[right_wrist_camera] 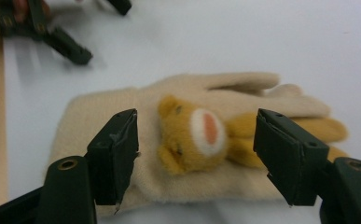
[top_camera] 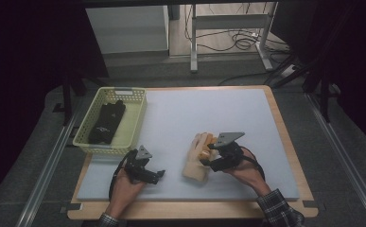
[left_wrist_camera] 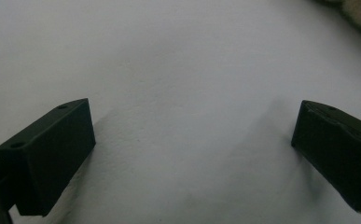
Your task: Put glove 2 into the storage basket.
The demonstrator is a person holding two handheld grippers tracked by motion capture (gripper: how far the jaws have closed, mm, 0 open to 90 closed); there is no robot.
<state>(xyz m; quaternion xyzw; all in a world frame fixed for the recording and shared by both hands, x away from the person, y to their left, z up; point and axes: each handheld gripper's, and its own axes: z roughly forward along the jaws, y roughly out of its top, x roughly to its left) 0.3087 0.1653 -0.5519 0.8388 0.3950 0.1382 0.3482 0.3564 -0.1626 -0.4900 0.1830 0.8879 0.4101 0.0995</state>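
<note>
1. My right gripper (right_wrist_camera: 197, 154) hangs just above the beige glove (right_wrist_camera: 169, 135), jaws spread wide to either side of the little bear (right_wrist_camera: 194, 133) sewn on its back. Nothing is between the pads and they press on nothing. I judge they stand this wide so they can come down around the glove's bulkiest part.
2. The glove lies flat on the white mat (top_camera: 180, 118), right of centre on my side, cuff toward me and fingers pointing away. Lying flat like that, it gives me a soft fold to pinch.
3. My left gripper (top_camera: 156, 176) rests low over bare mat, left of the glove and apart from it. Its jaws are wide open and empty, parked clear of the right one's work.
4. The yellow basket (top_camera: 87, 137) sits at the mat's left edge with a dark glove (top_camera: 107, 122) inside, so I take it as the likely place for this one.
</note>
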